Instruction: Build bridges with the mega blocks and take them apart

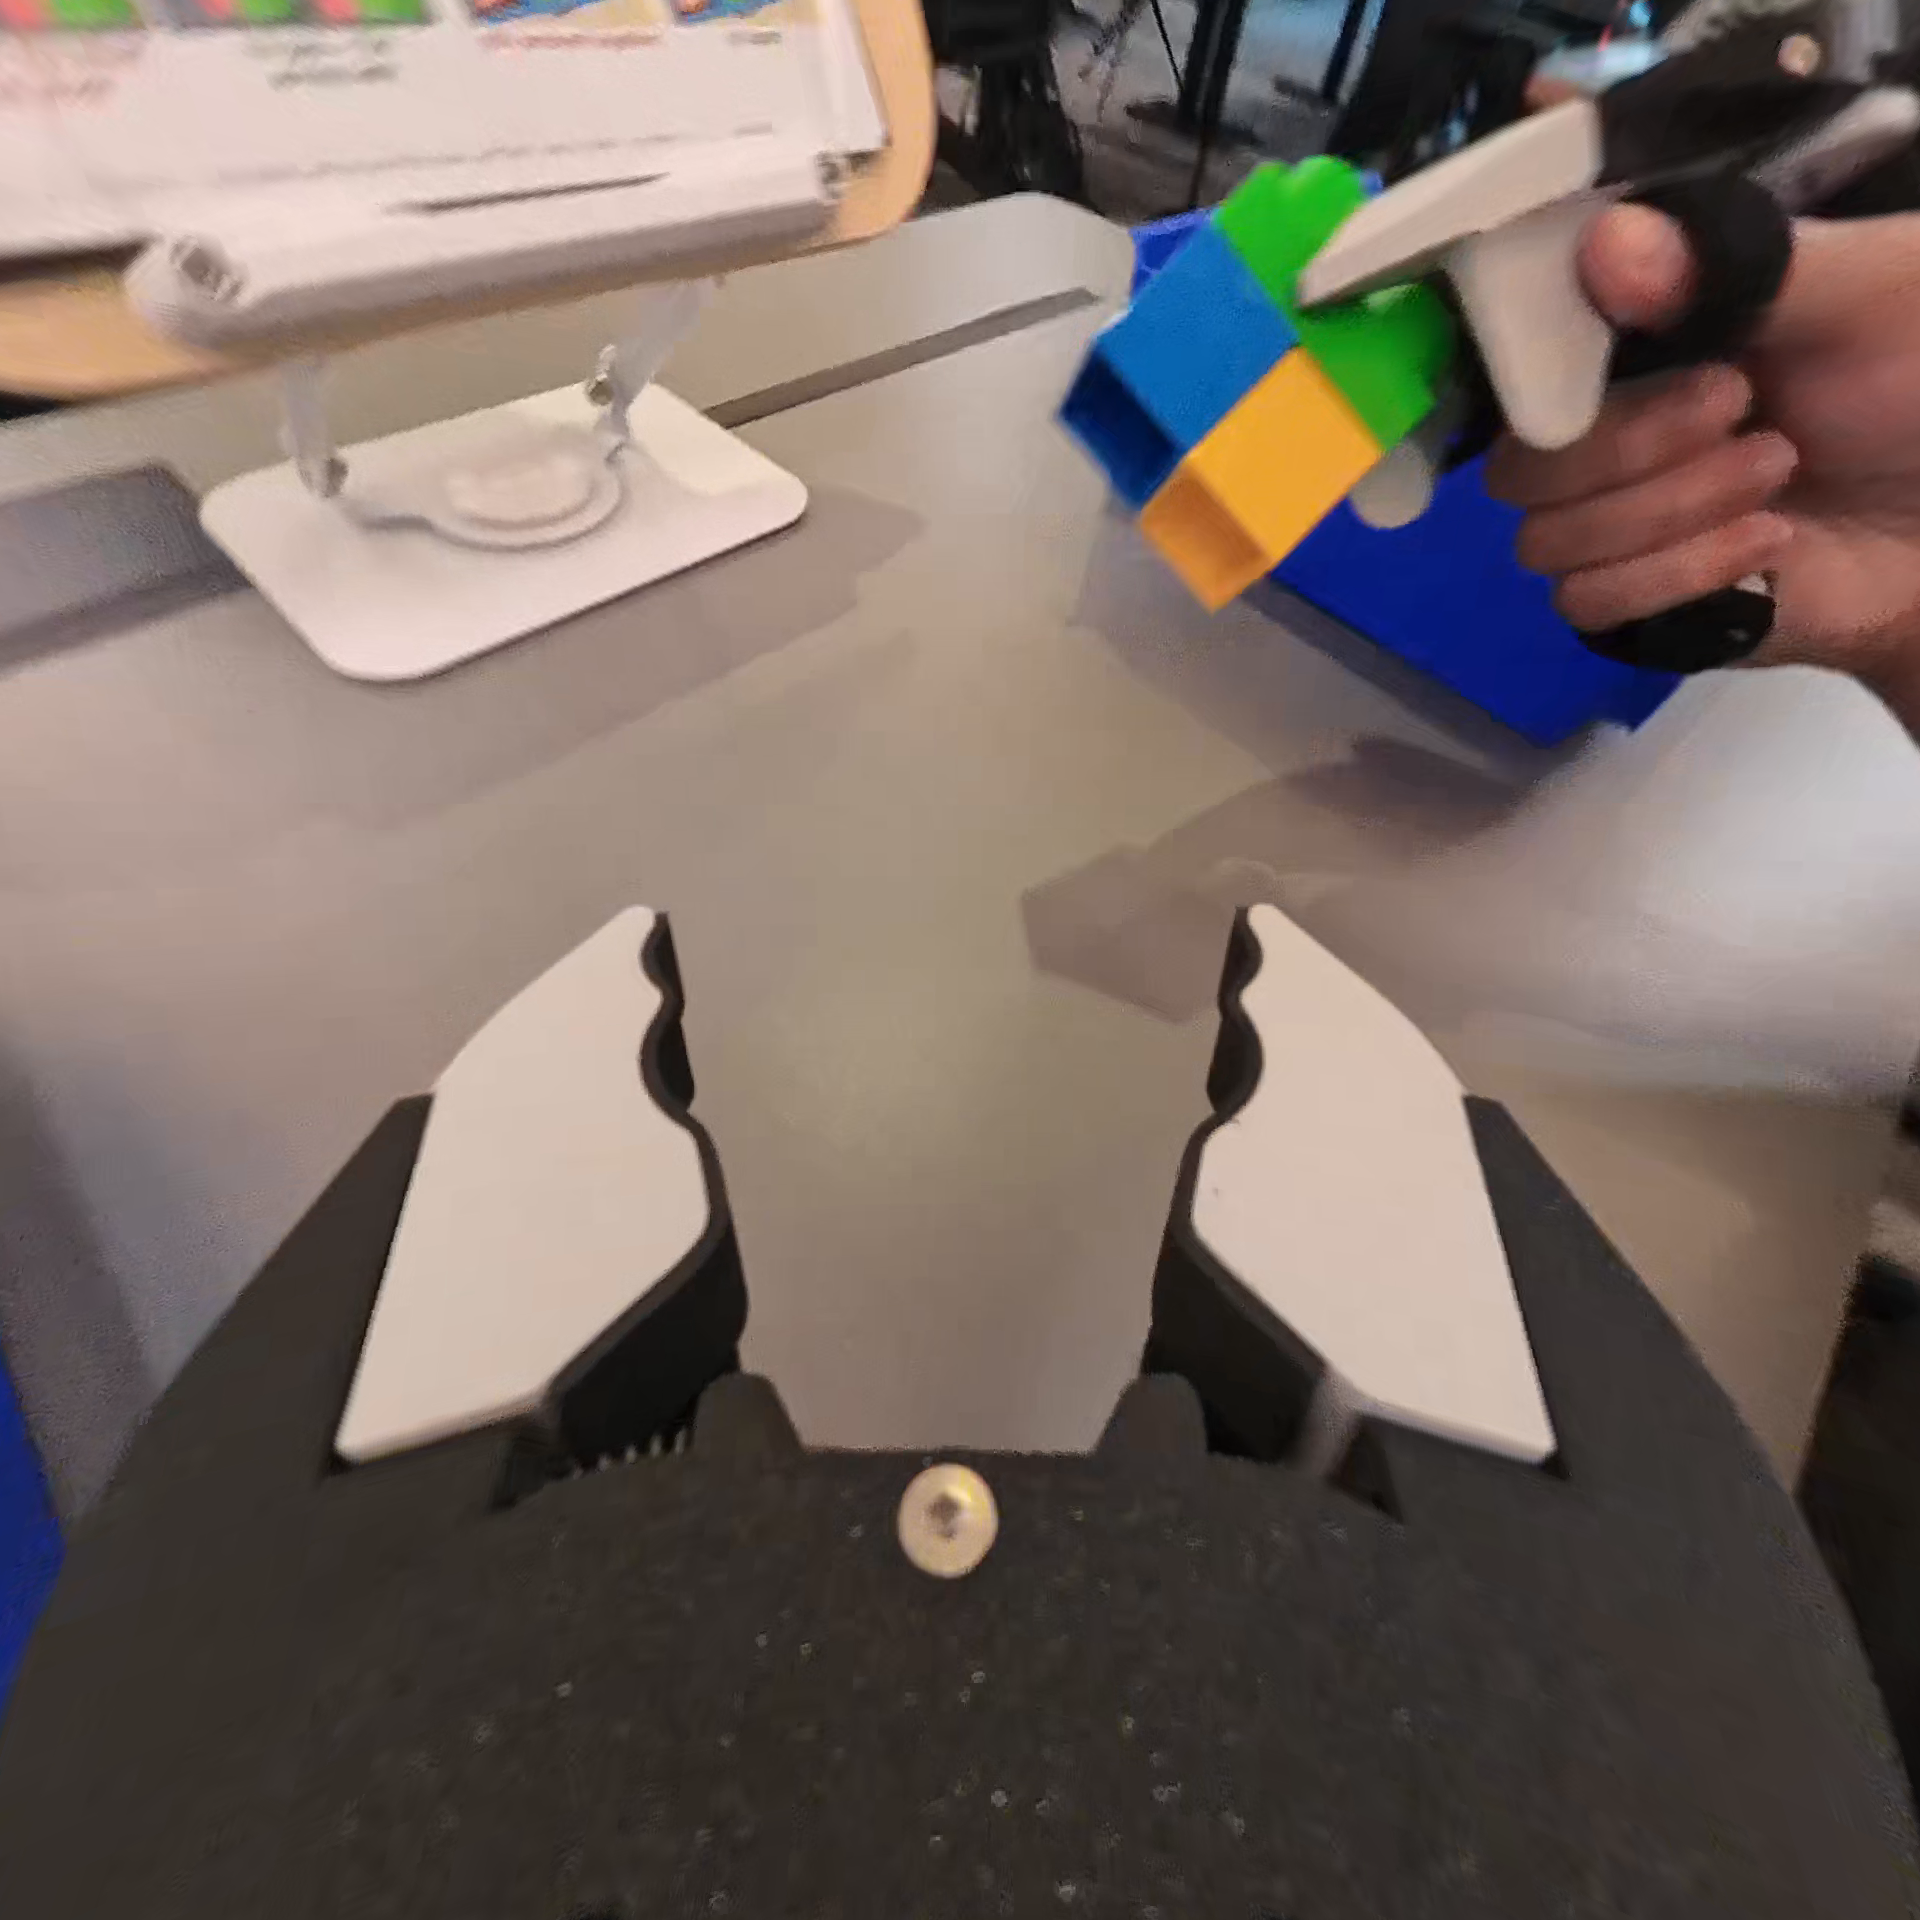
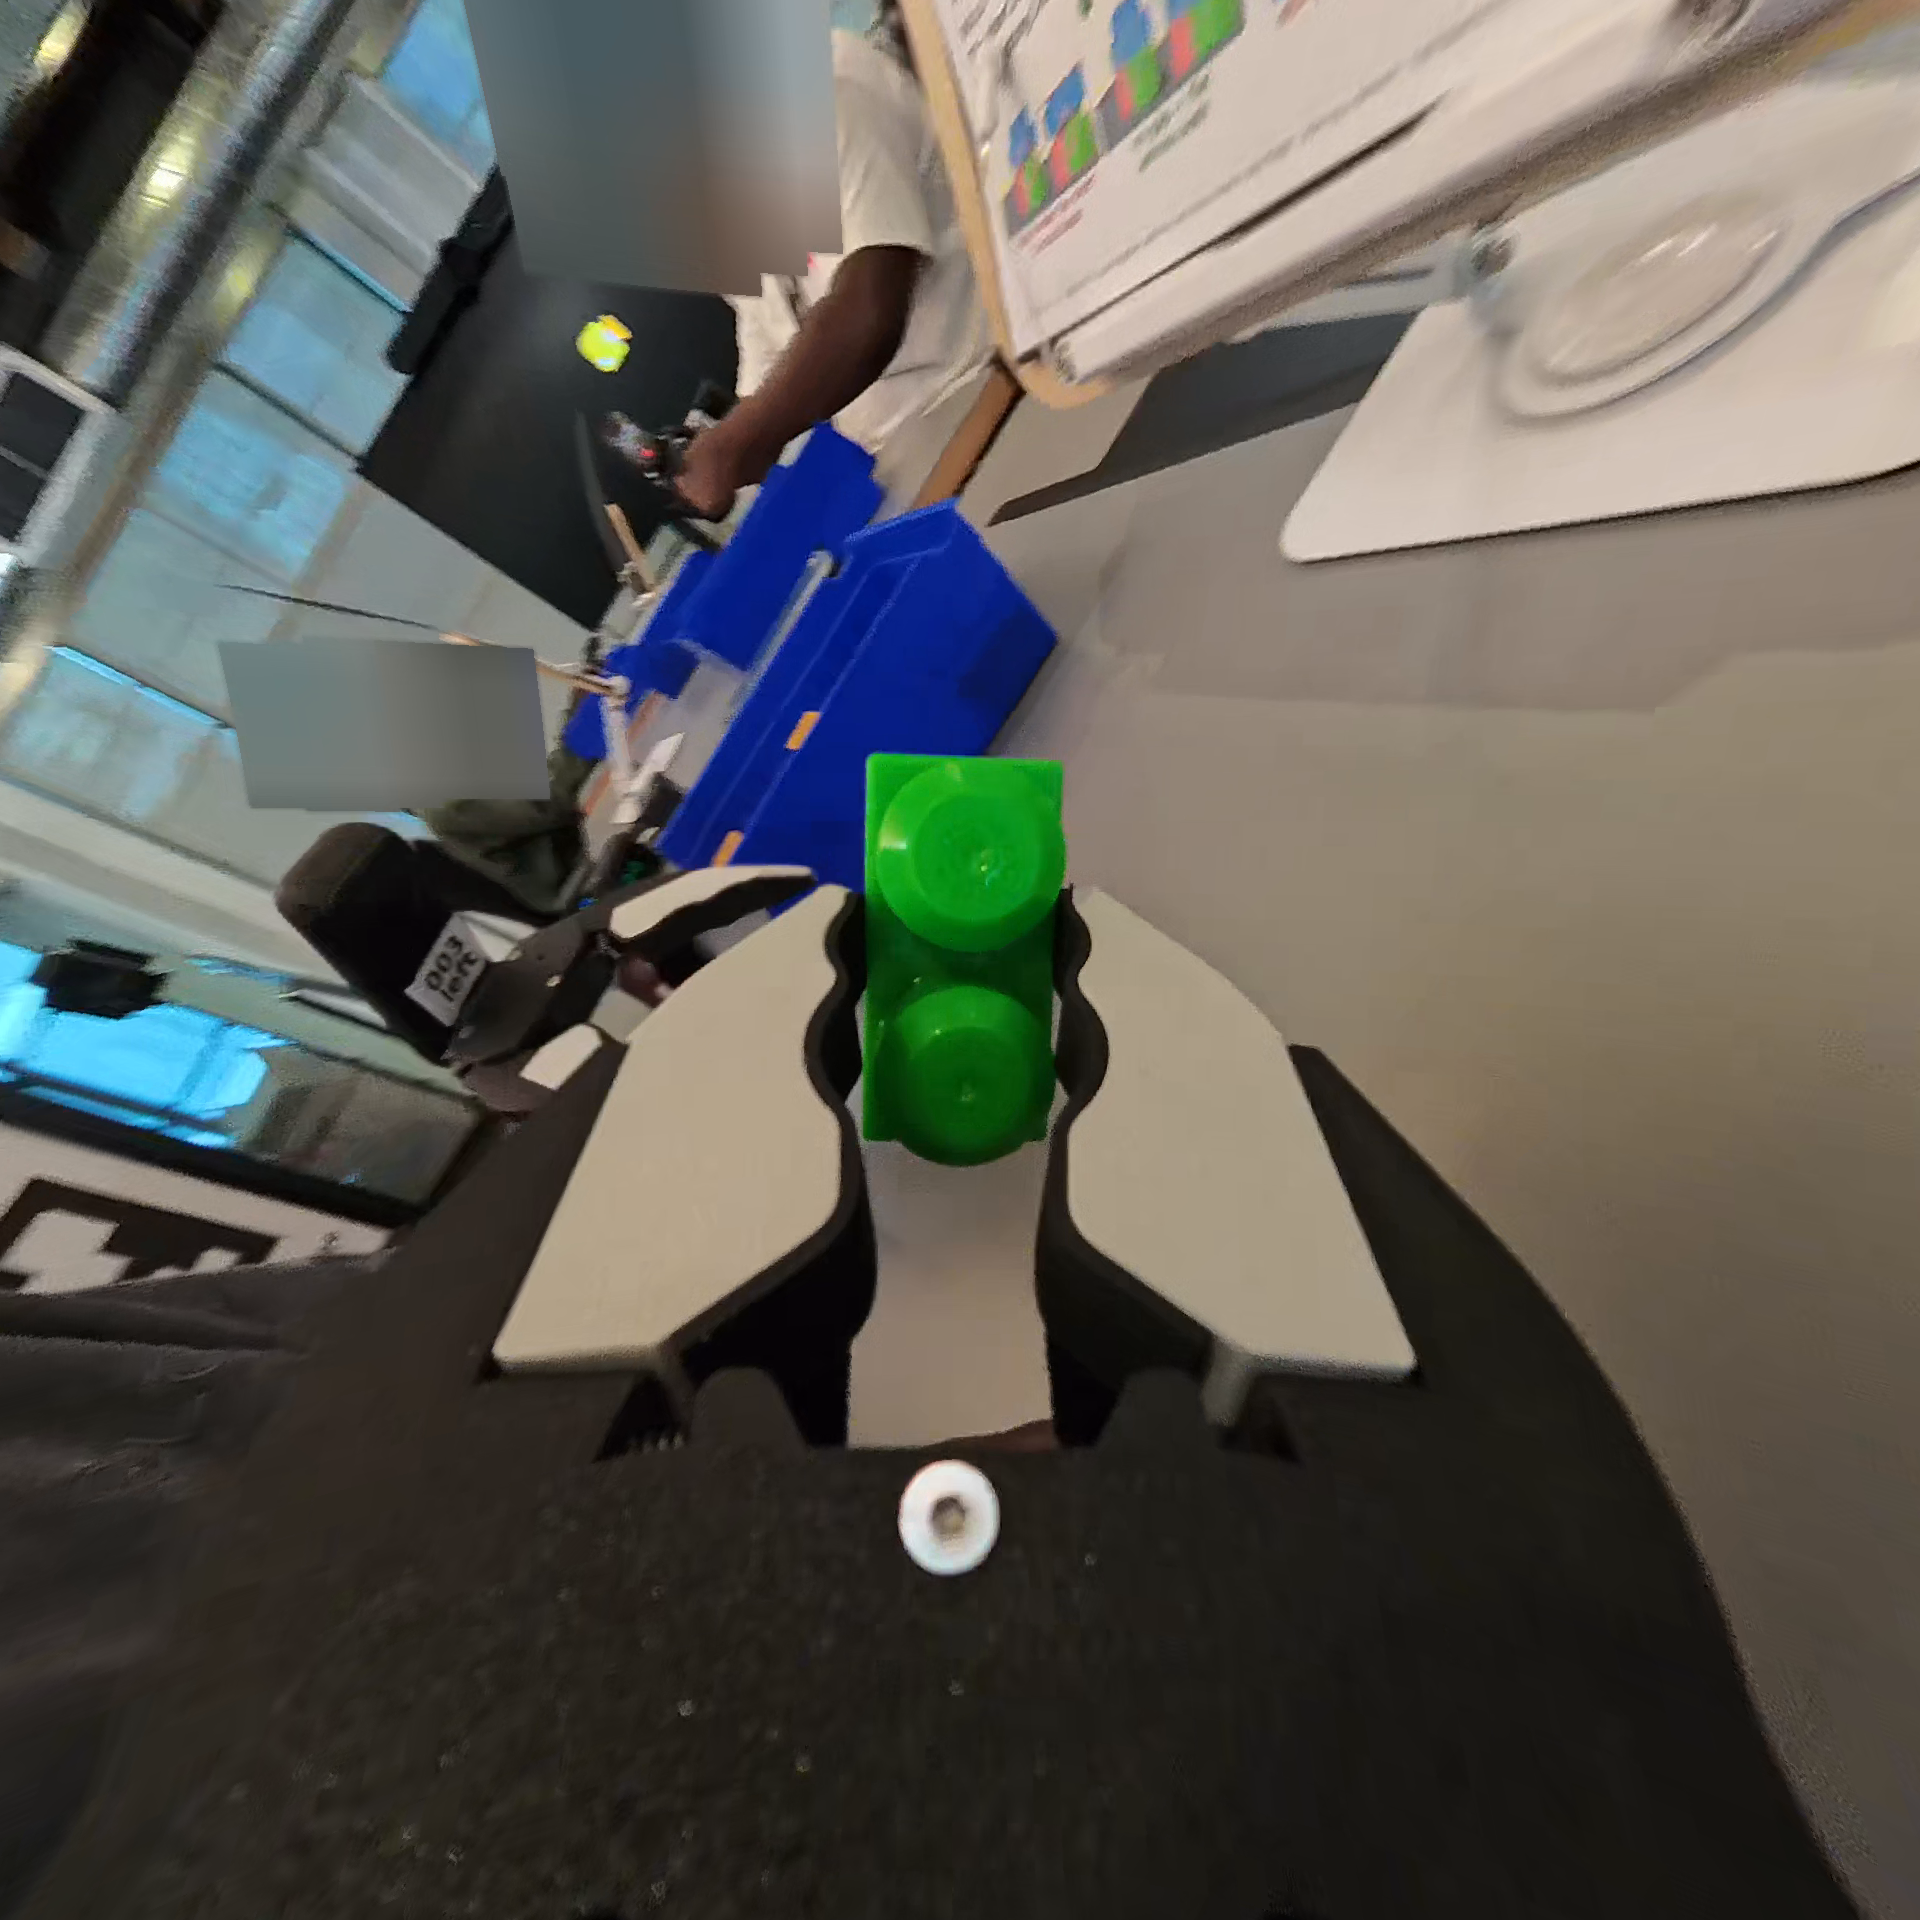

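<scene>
My left gripper is open and empty above the grey table. My right gripper is shut on a green two-stud block. In the left wrist view the right gripper holds that green block up in the air at the upper right, tilted, with a blue block and a yellow block stuck under it, their hollow undersides facing me. A hand in a black fingerless glove holds the right gripper. The left gripper also shows in the right wrist view, to the left of the right one.
A blue bin stands on the table behind the held blocks; it also shows in the right wrist view. A white stand carrying instruction sheets sits at the far left. A person is at another table beyond. The left gripper's tips are roughly 15 cm from the right gripper's.
</scene>
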`<action>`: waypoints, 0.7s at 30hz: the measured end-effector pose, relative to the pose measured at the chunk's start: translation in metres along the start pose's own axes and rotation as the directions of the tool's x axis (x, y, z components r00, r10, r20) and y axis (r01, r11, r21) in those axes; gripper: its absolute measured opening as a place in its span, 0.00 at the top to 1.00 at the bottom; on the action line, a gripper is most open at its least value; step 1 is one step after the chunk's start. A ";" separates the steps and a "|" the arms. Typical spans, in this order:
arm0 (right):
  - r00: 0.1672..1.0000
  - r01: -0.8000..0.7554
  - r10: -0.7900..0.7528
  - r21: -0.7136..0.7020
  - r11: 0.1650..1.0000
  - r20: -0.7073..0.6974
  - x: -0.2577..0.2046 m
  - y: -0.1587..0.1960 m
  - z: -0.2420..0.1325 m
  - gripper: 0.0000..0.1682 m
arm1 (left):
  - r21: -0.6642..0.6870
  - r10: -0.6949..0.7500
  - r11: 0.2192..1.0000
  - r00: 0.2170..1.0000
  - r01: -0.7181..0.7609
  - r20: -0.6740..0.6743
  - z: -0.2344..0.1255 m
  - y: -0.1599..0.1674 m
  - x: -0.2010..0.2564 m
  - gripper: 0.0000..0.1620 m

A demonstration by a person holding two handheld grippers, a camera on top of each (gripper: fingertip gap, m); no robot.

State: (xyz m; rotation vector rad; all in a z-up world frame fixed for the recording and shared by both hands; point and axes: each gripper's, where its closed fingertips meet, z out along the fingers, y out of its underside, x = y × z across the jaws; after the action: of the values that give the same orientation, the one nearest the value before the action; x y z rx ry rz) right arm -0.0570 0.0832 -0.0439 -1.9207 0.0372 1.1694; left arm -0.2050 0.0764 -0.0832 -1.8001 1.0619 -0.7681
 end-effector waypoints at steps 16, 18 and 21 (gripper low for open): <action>0.447 0.033 -0.280 -0.297 0.954 -0.849 0.157 -0.101 -0.164 0.79 | 0.035 -0.140 0.989 0.984 0.145 -0.107 -0.015 0.018 0.012 0.44; 0.445 -0.025 -0.282 -0.327 0.945 -0.850 0.180 -0.088 -0.153 0.79 | 0.021 -0.130 0.991 0.985 0.133 -0.111 -0.012 0.021 0.015 0.44; 0.438 -0.073 -0.303 -0.369 0.926 -0.847 0.205 -0.071 -0.142 0.79 | -0.002 -0.099 0.995 0.988 0.099 -0.119 -0.009 0.026 0.020 0.45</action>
State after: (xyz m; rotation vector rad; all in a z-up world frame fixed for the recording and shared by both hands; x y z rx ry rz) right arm 0.1888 0.1096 -0.1212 -2.6296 0.2782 -0.1190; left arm -0.2129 0.0487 -0.1018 -1.8334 1.0532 -0.9472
